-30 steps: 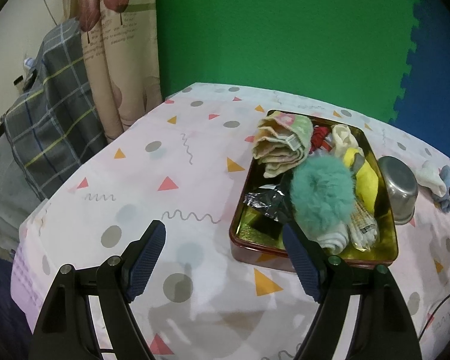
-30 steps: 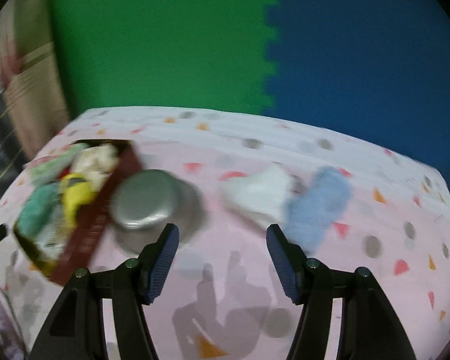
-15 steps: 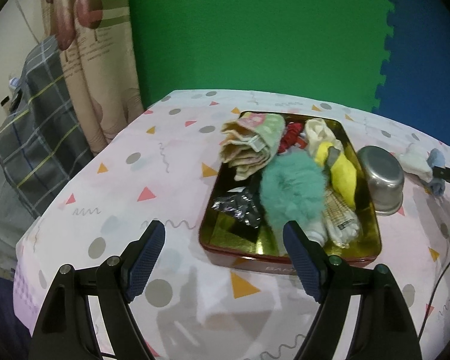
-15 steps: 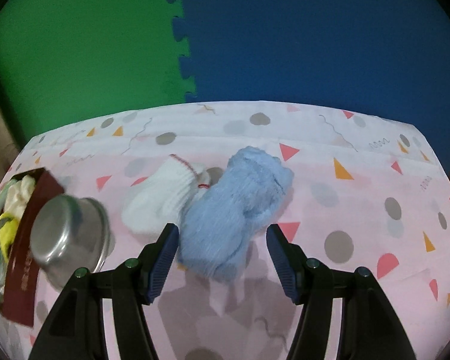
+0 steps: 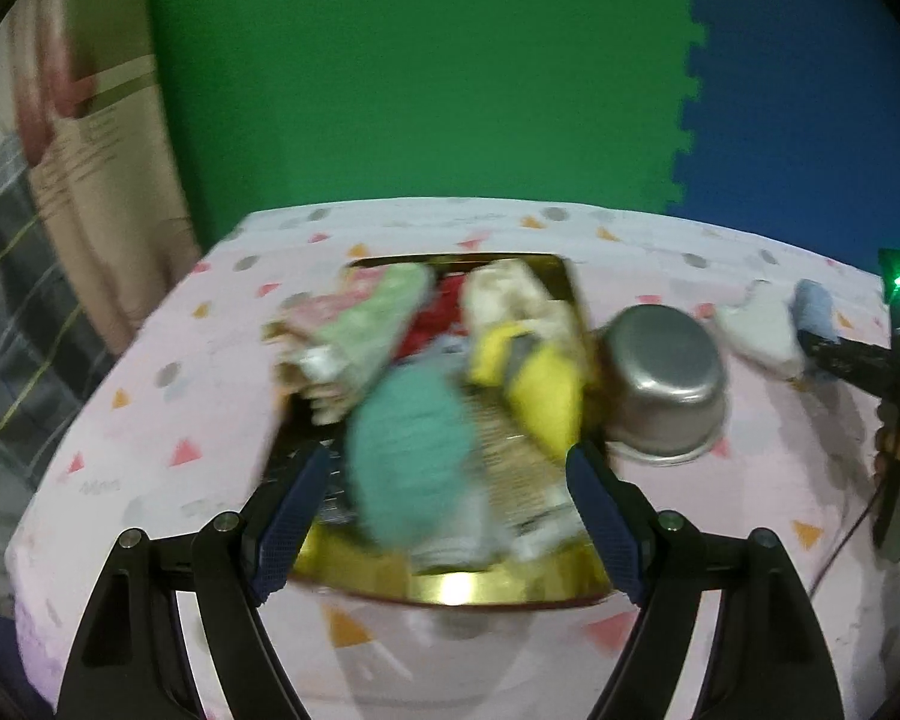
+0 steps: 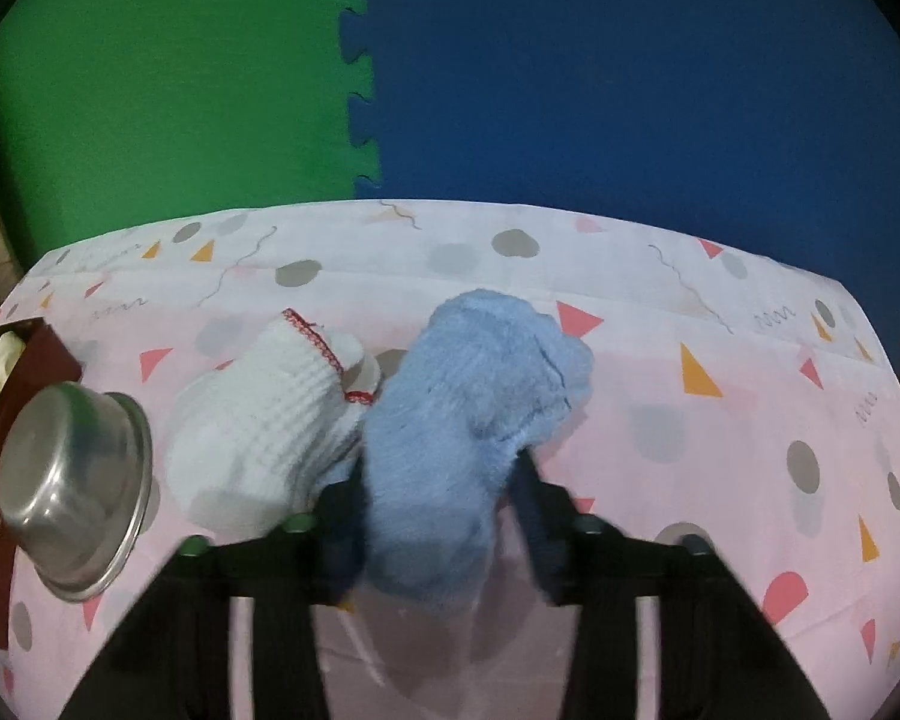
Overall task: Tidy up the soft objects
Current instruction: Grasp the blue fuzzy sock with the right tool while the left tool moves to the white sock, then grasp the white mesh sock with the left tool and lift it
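Right tongs (image 6: 435, 531) now down from wide-open hover, closing around blue fluffy cloth (image 6: 468, 420) on worktop (image 6: 720, 456) beside white sock (image 6: 264, 426), grab under way; left tongs (image 5: 450, 516) wide, empty, over tin tray (image 5: 450, 585).

not much to read here tbh. the dark red side of the tin (image 6: 6, 480) in the right wrist view has a column of small gold characters running down it near the bottom left, look like chinese, too small and skewed for me to make out which ones. in the left wrist view the beige curtain (image 5: 90, 138) on the left has a few lines of dark print under a stripe, but it's all motion blur, can't read a word. no legible brand, number or label anywhere else.
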`<action>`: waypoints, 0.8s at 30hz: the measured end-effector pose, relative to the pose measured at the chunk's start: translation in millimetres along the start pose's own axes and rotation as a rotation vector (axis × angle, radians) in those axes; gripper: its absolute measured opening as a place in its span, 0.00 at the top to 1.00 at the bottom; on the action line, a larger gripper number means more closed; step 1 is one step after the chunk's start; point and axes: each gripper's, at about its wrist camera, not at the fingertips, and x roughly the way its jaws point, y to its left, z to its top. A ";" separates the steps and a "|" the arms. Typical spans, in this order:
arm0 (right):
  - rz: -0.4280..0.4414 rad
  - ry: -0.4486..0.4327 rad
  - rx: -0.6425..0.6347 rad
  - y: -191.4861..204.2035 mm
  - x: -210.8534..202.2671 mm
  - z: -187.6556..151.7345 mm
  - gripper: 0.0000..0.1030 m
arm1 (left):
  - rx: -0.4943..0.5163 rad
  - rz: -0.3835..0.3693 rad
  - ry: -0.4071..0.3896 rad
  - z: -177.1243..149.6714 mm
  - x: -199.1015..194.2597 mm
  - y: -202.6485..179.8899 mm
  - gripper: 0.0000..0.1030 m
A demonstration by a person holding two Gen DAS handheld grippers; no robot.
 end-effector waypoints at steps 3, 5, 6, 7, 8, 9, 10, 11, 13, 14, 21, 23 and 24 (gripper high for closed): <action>0.011 -0.011 -0.001 -4.2 -5.9 -3.7 0.74 | 0.038 -0.043 0.000 4.5 3.6 -26.4 0.24; 0.004 -0.019 -0.011 -9.4 -11.7 -7.9 0.75 | 0.061 -0.069 -0.002 6.4 5.8 -43.0 0.24; -0.001 -0.025 -0.014 -11.5 -14.5 -9.6 0.76 | 0.072 -0.088 -0.002 7.5 6.9 -51.6 0.24; -0.007 -0.033 -0.015 -15.6 -19.8 -13.1 0.76 | 0.083 -0.106 0.001 8.9 8.4 -60.8 0.24; -0.009 -0.037 -0.014 -19.0 -23.2 -15.8 0.76 | 0.089 -0.122 0.005 10.3 9.5 -68.2 0.24; -0.014 -0.040 -0.016 -23.0 -27.3 -19.6 0.76 | 0.096 -0.144 0.007 11.8 11.0 -76.9 0.24; -0.026 -0.044 -0.025 -27.4 -32.5 -25.2 0.76 | 0.105 -0.161 0.011 13.4 12.7 -85.9 0.24; -0.036 -0.047 -0.031 -30.8 -35.9 -29.0 0.76 | 0.114 -0.173 0.015 15.2 14.8 -94.8 0.24; -0.066 -0.053 -0.041 -41.7 -44.2 -40.4 0.76 | 0.131 -0.195 0.018 17.5 18.1 -109.9 0.24; -0.082 -0.054 -0.041 -48.5 -47.8 -45.2 0.76 | 0.139 -0.197 0.021 19.6 20.5 -118.2 0.24; -0.157 -0.019 0.046 -109.9 -63.9 -77.2 0.76 | 0.169 -0.244 0.027 36.6 36.8 -162.1 0.24; -0.160 -0.016 0.079 -121.0 -66.7 -81.6 0.76 | 0.167 -0.255 0.037 40.9 44.6 -173.1 0.24; -0.158 -0.014 0.089 -123.9 -66.6 -83.0 0.76 | 0.169 -0.258 0.045 42.8 49.3 -179.0 0.24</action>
